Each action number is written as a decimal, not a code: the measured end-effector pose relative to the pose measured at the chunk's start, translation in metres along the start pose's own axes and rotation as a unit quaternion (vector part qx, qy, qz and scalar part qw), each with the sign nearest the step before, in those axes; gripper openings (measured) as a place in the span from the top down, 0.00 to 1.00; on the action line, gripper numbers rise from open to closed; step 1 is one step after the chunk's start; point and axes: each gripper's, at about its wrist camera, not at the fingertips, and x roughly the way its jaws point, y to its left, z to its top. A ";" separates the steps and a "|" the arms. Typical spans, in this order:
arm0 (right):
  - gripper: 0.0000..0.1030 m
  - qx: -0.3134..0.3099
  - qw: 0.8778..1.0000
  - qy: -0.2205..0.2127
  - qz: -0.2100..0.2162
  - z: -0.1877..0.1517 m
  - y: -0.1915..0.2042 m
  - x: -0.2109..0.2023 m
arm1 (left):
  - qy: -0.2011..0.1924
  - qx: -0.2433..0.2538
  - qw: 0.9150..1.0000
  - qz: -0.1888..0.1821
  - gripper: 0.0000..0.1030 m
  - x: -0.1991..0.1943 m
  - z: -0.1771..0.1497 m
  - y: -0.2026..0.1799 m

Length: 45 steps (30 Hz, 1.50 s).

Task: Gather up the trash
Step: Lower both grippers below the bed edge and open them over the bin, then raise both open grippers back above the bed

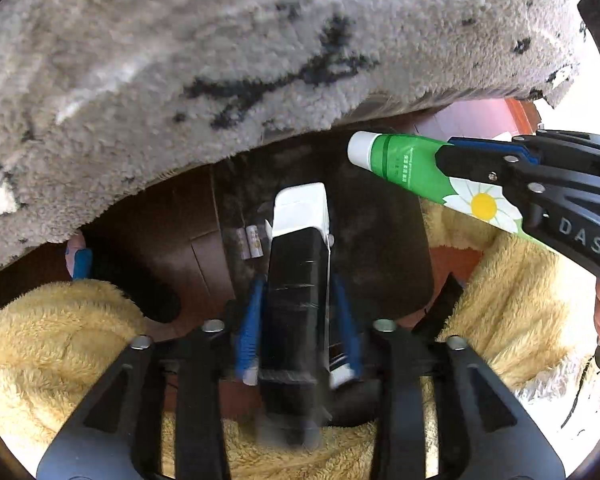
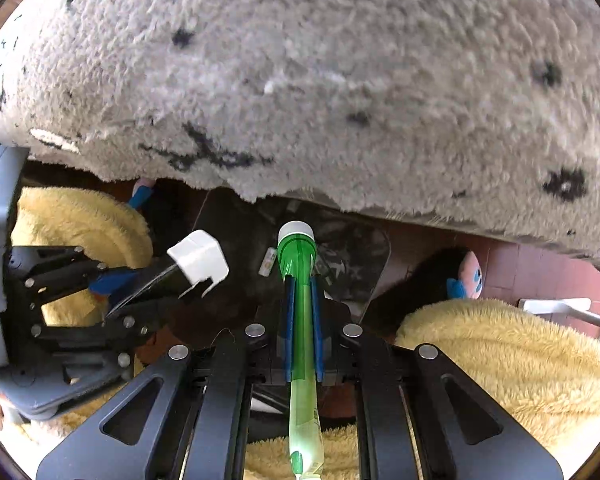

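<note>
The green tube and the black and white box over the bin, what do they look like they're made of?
Green tube: soft, glossy plastic, seemingly; it is squeezed flat toward its tail, with a white cap.
Black and white box: probably coated cardboard; flat faces, sharp folded edges, a slight sheen.

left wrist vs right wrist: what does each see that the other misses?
Left wrist only: the daisy print on the green tube, and two small pale cylinders lying beside the box.

Right wrist only: the doll's pink face, and a white bar at the right edge.

Both: the grey rug, the dark bin opening, yellow fleece, the left gripper around the black-and-white box with a gap at the pads, and the right gripper shut on the green tube.
</note>
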 end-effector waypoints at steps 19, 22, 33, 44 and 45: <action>0.09 0.031 0.989 -0.139 -0.042 -0.002 -0.026 -0.108 | -0.152 0.005 0.988 0.036 0.08 -0.121 -0.005 -0.012; 0.09 0.028 0.984 -0.167 -0.051 -0.001 -0.035 -0.130 | -0.183 0.007 0.982 0.044 0.08 -0.144 -0.005 -0.012; 0.09 0.033 0.966 -0.244 -0.080 0.030 -0.052 -0.185 | -0.251 0.001 0.964 0.085 0.08 -0.199 0.028 0.004; 0.09 0.072 0.958 -0.260 -0.098 0.104 -0.087 -0.185 | -0.276 -0.002 0.957 0.091 0.09 -0.205 0.112 0.020; 0.10 0.076 0.957 -0.260 -0.100 0.111 -0.092 -0.184 | -0.276 -0.001 0.957 0.092 0.09 -0.204 0.121 0.021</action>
